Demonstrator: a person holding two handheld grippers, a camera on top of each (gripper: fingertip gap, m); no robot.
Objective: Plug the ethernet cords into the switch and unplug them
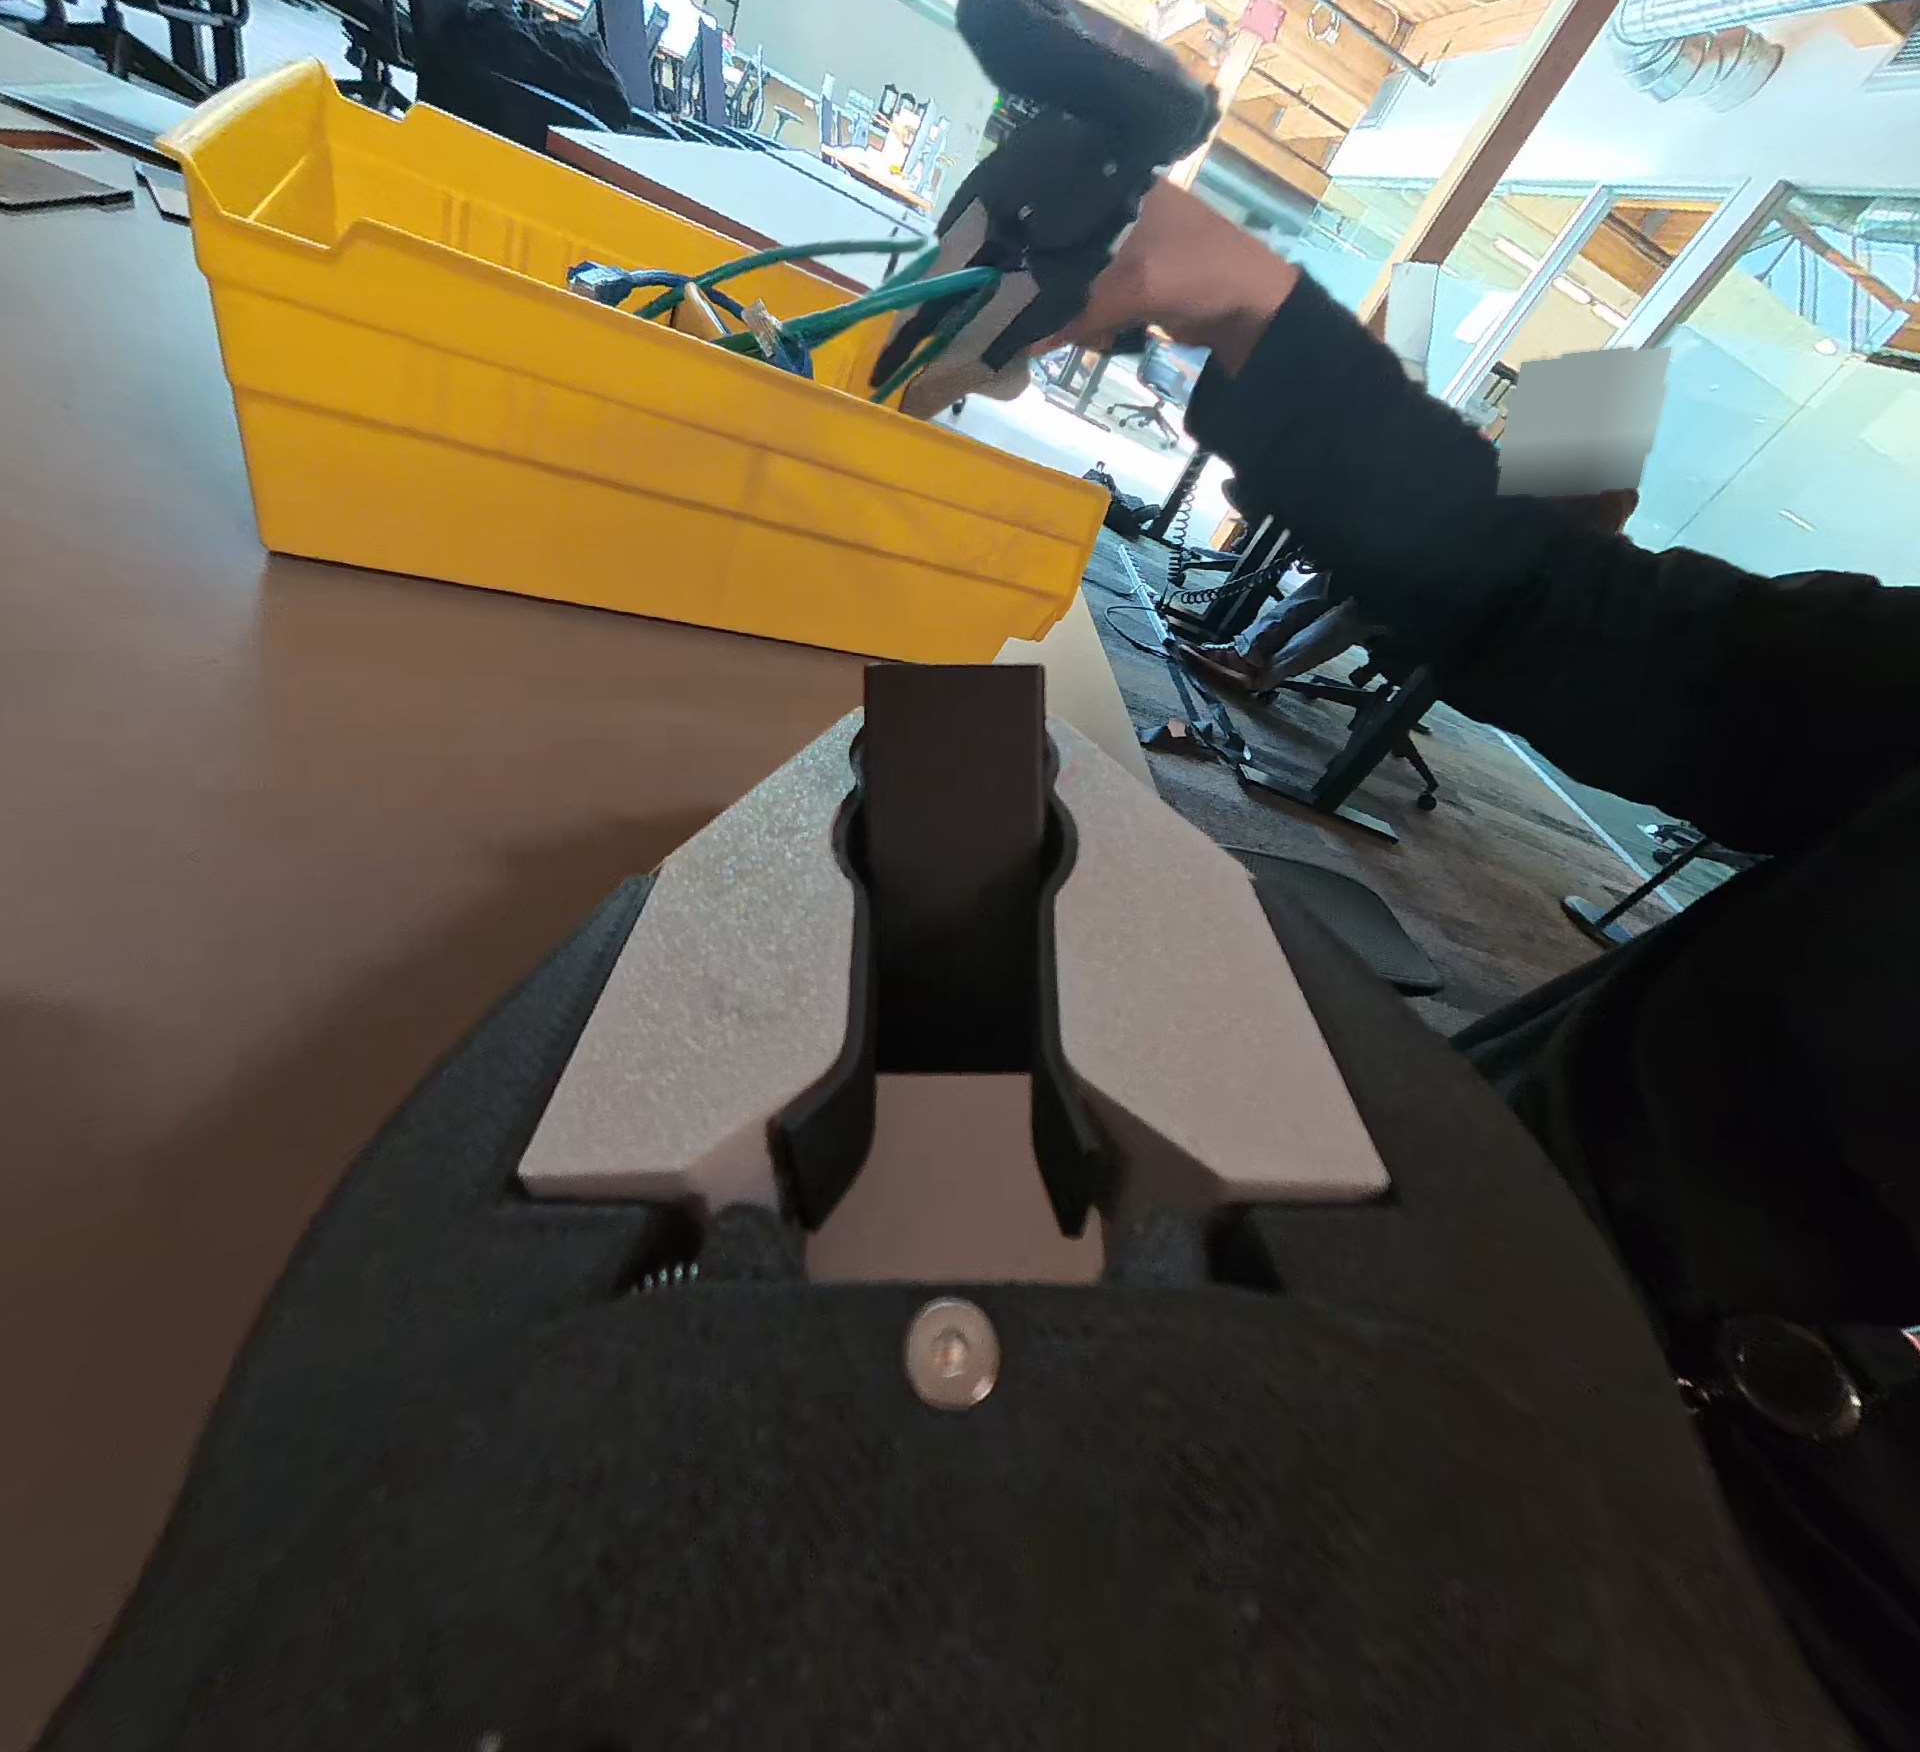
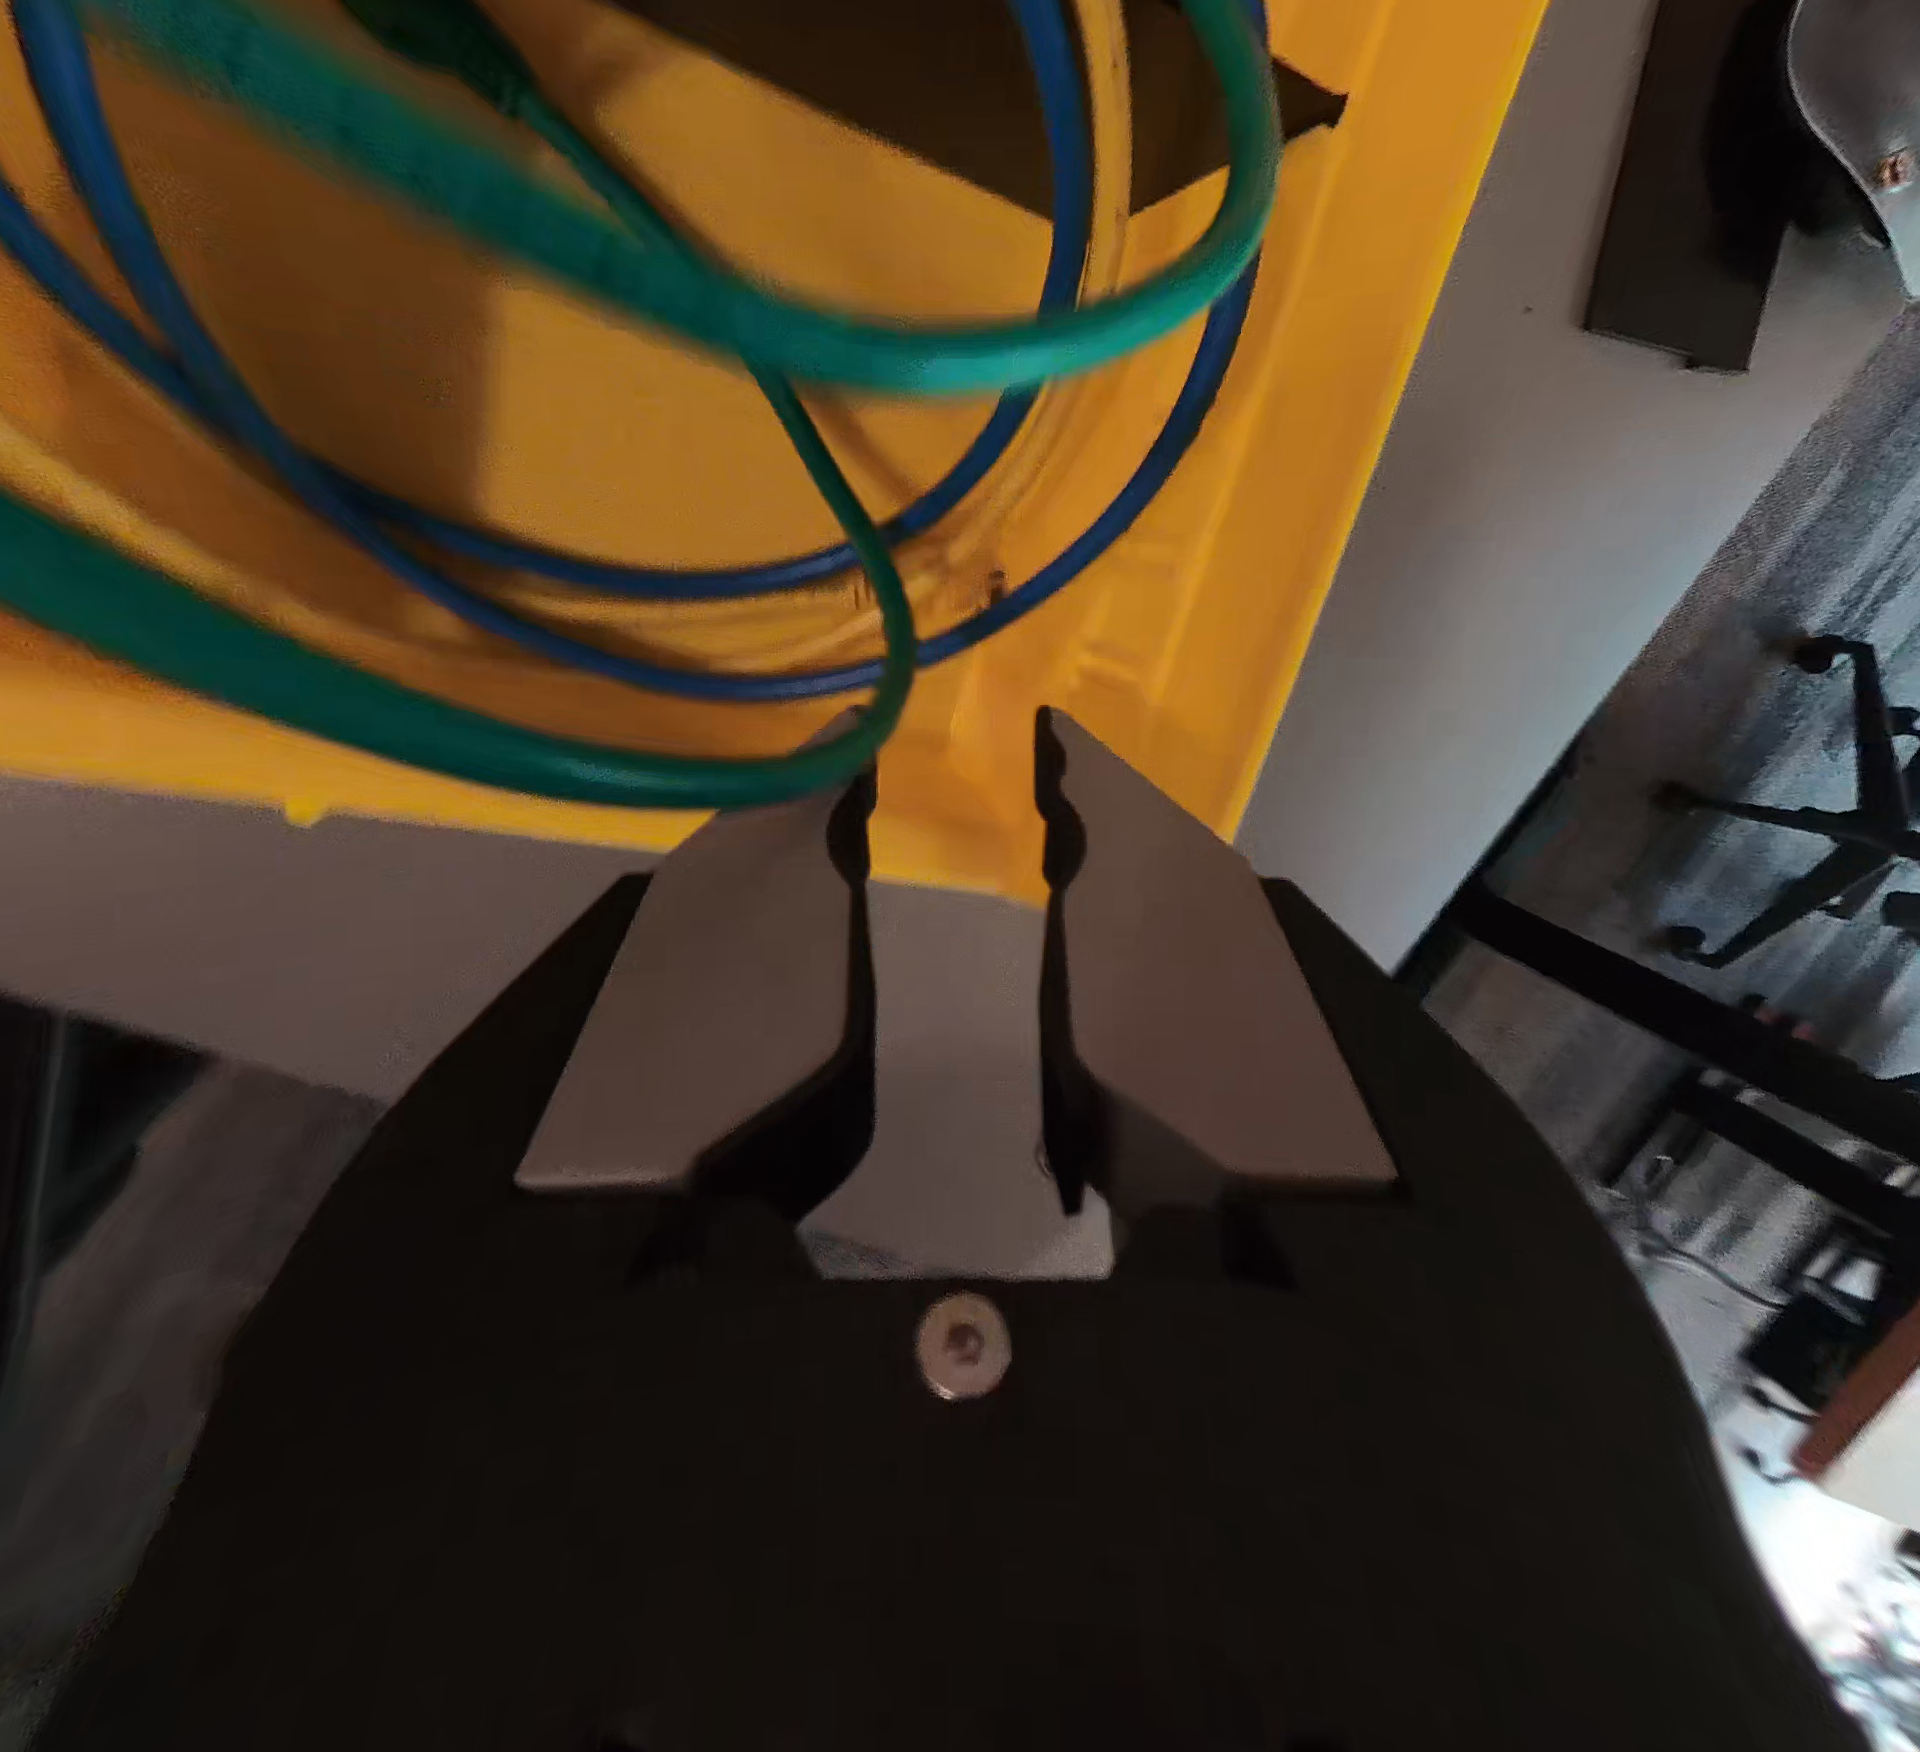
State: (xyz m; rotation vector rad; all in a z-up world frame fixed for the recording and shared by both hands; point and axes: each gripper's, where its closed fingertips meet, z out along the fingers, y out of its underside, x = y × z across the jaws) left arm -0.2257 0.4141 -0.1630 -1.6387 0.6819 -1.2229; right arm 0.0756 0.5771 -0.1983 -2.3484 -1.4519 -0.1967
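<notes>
Here, the green cord (image 2: pixel 665 310) and blue cord (image 2: pixel 1049 175) lie coiled inside the yellow bin (image 1: pixel 520 455), which stands on the brown worktop (image 1: pixel 312 819) toward its far right edge. The right tongs (image 2: pixel 951 767) hang over the bin, parted a little, gripping nothing; green cord brushes the left tip. The left tongs (image 1: pixel 954 746) are clamped on a black block (image 1: pixel 951 871).

black tongs (image 1: pixel 954 715), grey pads (silver screw), black sleeve (image 1: pixel 1382 476)
</notes>
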